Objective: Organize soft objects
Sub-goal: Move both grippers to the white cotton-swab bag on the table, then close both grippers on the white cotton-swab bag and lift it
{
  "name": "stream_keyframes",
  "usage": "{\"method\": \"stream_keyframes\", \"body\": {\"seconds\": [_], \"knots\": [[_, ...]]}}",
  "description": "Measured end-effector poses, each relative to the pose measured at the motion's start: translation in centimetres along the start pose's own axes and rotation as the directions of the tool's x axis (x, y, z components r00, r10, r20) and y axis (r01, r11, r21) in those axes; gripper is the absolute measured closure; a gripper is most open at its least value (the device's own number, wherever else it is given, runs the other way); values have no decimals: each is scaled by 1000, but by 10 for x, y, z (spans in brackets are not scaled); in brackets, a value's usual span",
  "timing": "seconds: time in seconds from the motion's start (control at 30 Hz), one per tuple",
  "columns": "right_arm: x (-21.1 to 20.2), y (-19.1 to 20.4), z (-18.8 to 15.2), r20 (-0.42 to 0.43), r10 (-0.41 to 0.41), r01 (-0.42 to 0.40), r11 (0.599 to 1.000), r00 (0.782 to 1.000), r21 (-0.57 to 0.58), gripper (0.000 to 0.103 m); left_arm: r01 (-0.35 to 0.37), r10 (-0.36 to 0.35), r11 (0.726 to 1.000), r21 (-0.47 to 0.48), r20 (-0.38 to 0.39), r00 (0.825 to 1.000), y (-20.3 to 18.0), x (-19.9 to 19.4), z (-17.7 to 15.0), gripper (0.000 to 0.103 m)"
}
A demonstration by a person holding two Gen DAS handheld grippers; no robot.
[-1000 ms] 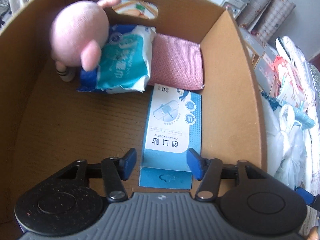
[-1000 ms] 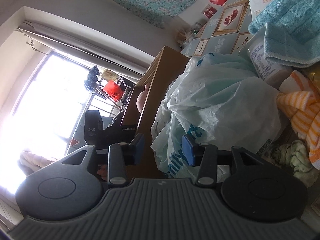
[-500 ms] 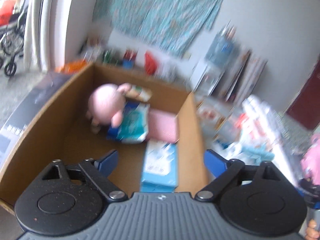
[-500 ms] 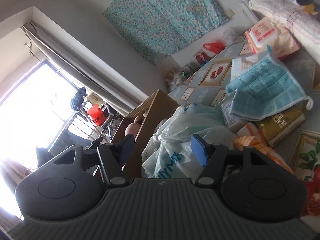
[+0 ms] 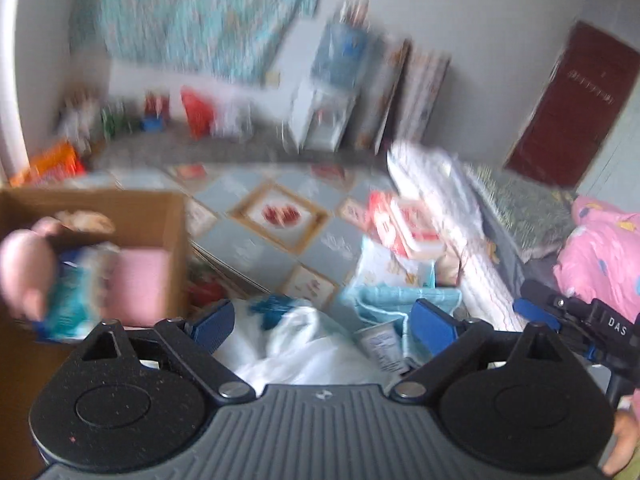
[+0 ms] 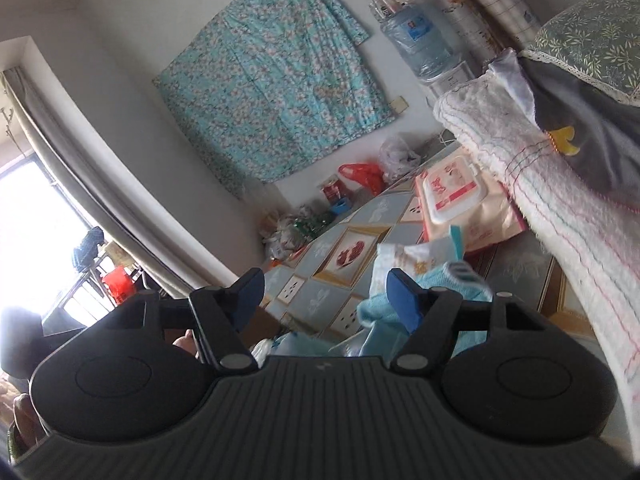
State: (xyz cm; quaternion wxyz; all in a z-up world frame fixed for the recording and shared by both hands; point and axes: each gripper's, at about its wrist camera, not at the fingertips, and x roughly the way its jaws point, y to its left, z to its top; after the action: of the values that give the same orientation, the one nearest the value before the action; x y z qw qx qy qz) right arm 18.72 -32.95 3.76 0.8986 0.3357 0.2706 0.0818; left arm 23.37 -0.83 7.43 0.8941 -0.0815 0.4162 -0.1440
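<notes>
My left claw point(image 5: 322, 326) gapes empty over the white bag point(image 5: 296, 354), ready for another pick. My right claw point(image 6: 326, 300) is opening, nothing between. Soft things point(image 5: 394, 276) wait mid-floor; the box point(image 5: 172, 240) sits left.

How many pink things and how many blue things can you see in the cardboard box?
Pink: 2, the plush toy and the folded cloth
Blue: 1, the blue-green packet
Total: 3 showing in the cardboard box; the near part of its floor is out of sight, and the picture is blurred.
</notes>
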Motion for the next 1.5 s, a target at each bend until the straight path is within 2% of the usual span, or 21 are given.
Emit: {"method": "stream_keyframes", "body": {"seconds": [0.1, 0.2, 0.3, 0.43, 0.57, 0.67, 0.77, 0.87, 0.9, 0.97, 1.03, 1.07, 1.2, 1.5], "knots": [[38, -24, 7, -32, -42, 43, 998, 999, 42, 35, -45, 42, 999, -22, -103, 994, -17, 58, 19, 9], [76, -49, 9, -78, -74, 81, 992, 994, 96, 35, -49, 37, 997, -58, -187, 982, -26, 111, 33, 11], [106, -71, 9, -117, -94, 110, 984, 989, 139, 35, -53, 15, 990, -134, -269, 963, -23, 158, 44, 13], [134, -92, 6, -155, -64, 93, 977, 986, 190, 35, -40, -8, 987, -157, -295, 955, -28, 199, 53, 13], [150, -107, 4, -175, -1, 43, 970, 985, 238, 37, 10, -52, 990, -141, -299, 953, -38, 220, 57, 14], [156, -113, 2, -180, 26, 22, 966, 983, 259, 42, 17, -70, 986, -166, -316, 946, -41, 235, 59, 21], [162, -116, -1, -184, 30, 19, 965, 982, 261, 45, 12, -86, 978, -208, -347, 934, -40, 248, 59, 33], [167, -118, -5, -199, 24, 28, 967, 980, 254, 46, 13, -103, 970, -244, -361, 927, -39, 257, 57, 36], [170, -118, -7, -204, 26, 28, 967, 979, 254, 49, 15, -108, 968, -250, -363, 925, -39, 258, 57, 40], [174, -119, -11, -214, 32, 22, 969, 976, 248, 57, 14, -103, 970, -242, -360, 927, -42, 259, 56, 44], [175, -115, -12, -210, 20, 28, 975, 978, 221, 66, 28, -115, 969, -246, -348, 930, -44, 257, 56, 56], [175, -113, -12, -202, 22, 21, 977, 979, 211, 68, 38, -123, 968, -247, -341, 932, -45, 255, 57, 58], [165, -102, -6, -158, 47, -21, 986, 986, 166, 80, 68, -130, 973, -223, -280, 951, -48, 236, 63, 60], [116, -46, 24, -36, 91, -91, 996, 995, 17, 83, 167, -193, 966, -196, -122, 974, -59, 161, 75, 62]]}}
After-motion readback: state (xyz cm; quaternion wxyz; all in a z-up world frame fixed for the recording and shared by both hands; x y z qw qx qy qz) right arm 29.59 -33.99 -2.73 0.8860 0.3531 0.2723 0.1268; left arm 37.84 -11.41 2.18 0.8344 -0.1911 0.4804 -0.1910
